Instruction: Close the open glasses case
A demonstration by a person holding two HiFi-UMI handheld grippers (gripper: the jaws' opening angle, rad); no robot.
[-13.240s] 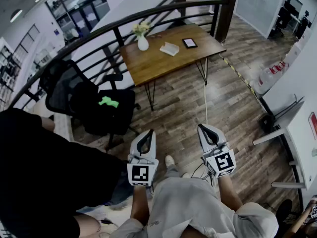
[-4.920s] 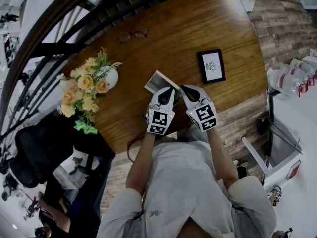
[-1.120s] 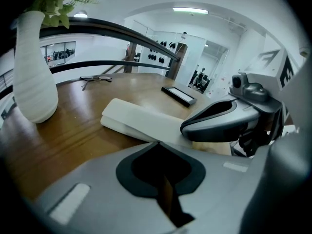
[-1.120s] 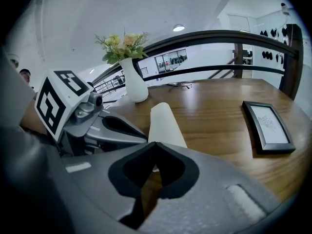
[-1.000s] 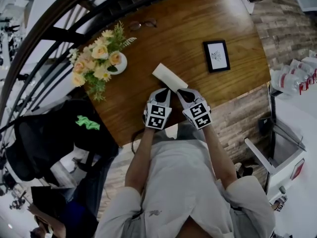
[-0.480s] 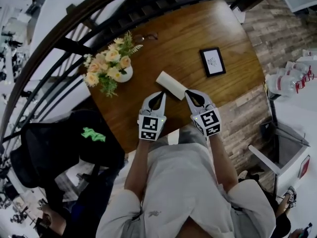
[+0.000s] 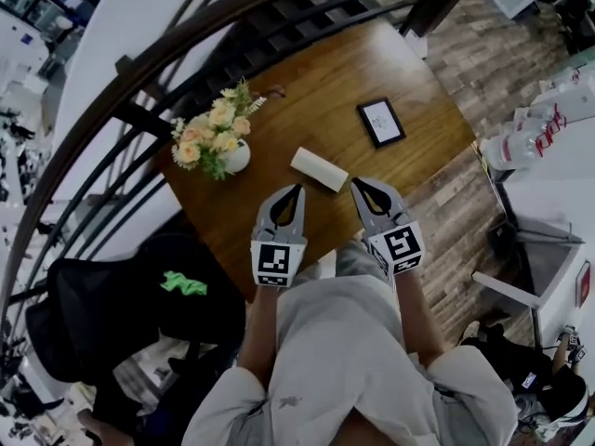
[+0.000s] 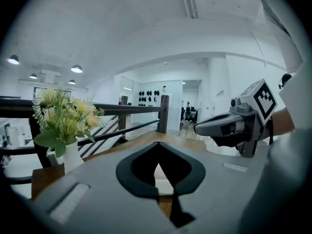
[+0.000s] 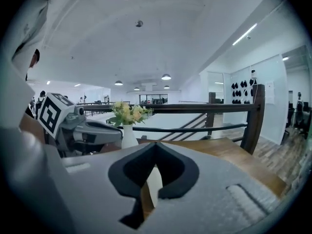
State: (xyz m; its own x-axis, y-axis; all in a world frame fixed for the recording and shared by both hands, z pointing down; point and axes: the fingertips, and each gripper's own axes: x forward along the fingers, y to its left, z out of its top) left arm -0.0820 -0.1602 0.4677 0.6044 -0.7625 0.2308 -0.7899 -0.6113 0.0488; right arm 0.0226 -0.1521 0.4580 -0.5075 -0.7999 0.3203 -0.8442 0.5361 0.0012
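While the left gripper (image 7: 294, 193) and right gripper (image 7: 358, 186) are hovering over the near edge of the desk (image 7: 409, 100), both pairs of fingers are resting together, empty | glasses case (image 7: 319, 169) is lying just beyond them, looking closed | risk: an unlatched lid could be springing open; a careless nudge sliding it toward the vase (image 7: 237, 159).

The cream-white rectangular glasses case (image 7: 319, 169) lies flat on the brown wooden table (image 7: 325, 91), just above the centre of the head view. Its lid is down, so it reads as one plain closed block. Its long axis slants from upper left to lower right of the frame
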